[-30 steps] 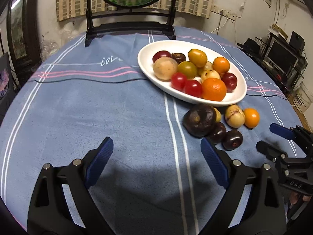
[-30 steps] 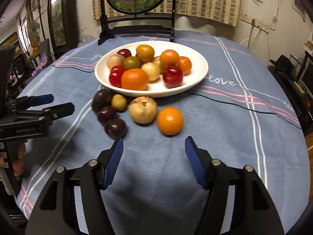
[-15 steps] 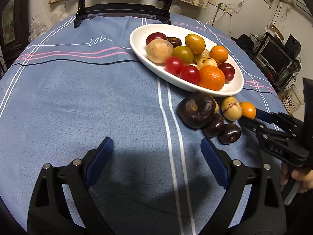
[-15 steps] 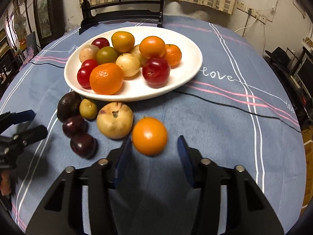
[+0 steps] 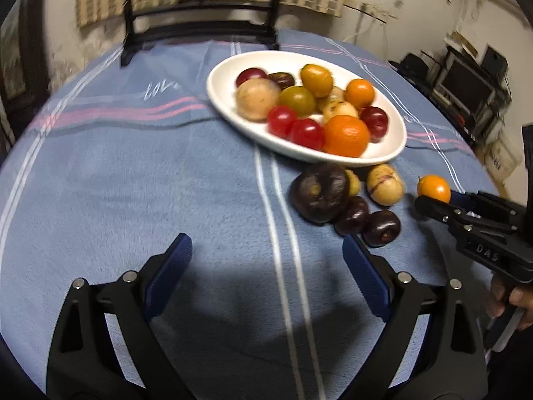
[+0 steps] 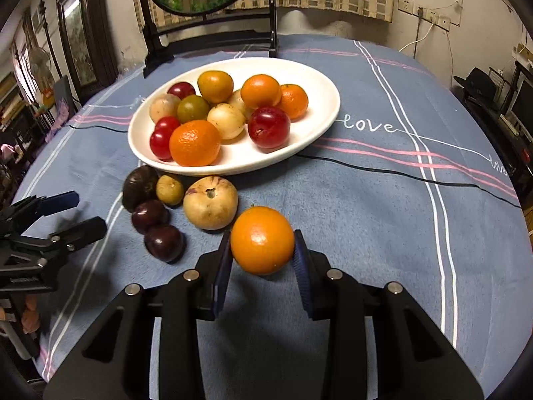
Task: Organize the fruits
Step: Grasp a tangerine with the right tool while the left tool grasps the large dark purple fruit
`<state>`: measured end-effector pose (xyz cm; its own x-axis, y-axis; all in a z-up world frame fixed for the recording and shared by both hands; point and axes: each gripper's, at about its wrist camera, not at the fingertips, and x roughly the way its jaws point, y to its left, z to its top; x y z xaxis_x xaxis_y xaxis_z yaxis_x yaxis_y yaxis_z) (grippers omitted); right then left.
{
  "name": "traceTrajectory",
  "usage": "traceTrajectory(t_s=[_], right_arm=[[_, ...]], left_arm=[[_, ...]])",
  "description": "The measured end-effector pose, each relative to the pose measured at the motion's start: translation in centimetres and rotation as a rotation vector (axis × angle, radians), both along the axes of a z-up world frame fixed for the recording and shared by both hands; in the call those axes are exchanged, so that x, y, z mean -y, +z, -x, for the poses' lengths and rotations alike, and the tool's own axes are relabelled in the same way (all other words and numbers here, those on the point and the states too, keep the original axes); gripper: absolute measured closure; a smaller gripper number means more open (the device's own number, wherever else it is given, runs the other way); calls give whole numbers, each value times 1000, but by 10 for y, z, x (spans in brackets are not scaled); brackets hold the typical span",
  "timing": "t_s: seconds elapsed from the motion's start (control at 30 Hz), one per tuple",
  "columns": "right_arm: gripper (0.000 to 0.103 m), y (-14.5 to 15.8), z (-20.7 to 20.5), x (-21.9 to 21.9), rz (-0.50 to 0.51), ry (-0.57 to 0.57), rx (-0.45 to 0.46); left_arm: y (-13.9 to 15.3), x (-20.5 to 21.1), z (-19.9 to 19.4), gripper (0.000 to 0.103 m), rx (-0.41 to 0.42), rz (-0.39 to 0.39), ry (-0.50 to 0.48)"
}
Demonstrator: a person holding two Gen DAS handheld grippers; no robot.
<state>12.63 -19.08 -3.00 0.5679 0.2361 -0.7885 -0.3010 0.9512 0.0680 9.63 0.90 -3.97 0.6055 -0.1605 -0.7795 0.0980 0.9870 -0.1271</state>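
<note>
My right gripper (image 6: 262, 250) has its jaws closing on a loose orange (image 6: 262, 240), and both blue pads press its sides just above the blue cloth. In the left wrist view the same orange (image 5: 433, 188) sits at the tips of the right gripper (image 5: 436, 200). A white oval plate (image 6: 316, 100) behind it holds several fruits. Beside the plate lie a tan fruit (image 6: 210, 206), a big dark fruit (image 6: 138, 188), a small green-yellow one (image 6: 170, 189) and two dark plums (image 6: 164, 242). My left gripper (image 5: 266, 266) stands open over bare cloth, short of the plums.
A round table under a blue striped cloth (image 6: 383, 200) carries everything. A dark framed stand (image 6: 206, 33) rises at the far edge behind the plate. A person's hand (image 5: 513, 296) holds the right gripper's handle. Shelves and screens stand off the table's right side.
My right gripper moved forward to the orange and its jaws came together on it. The left gripper stayed open and about where it was.
</note>
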Motion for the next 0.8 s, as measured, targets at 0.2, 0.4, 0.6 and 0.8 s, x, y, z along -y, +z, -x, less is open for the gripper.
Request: traceTrajectory(t_s=[0.2, 0.4, 0.6, 0.8], right_arm=[[67, 7, 10, 6, -51, 18, 22], [67, 8, 12, 8, -80, 40, 30], [67, 6, 10, 8, -110, 53, 24], [67, 5, 8, 11, -126, 45, 21]], left_arm=[[18, 14, -16, 16, -6, 50, -39], [6, 21, -45, 46, -83, 91, -35], [1, 27, -60, 46, -113, 88, -23], [3, 33, -56, 58, -83, 47, -53]])
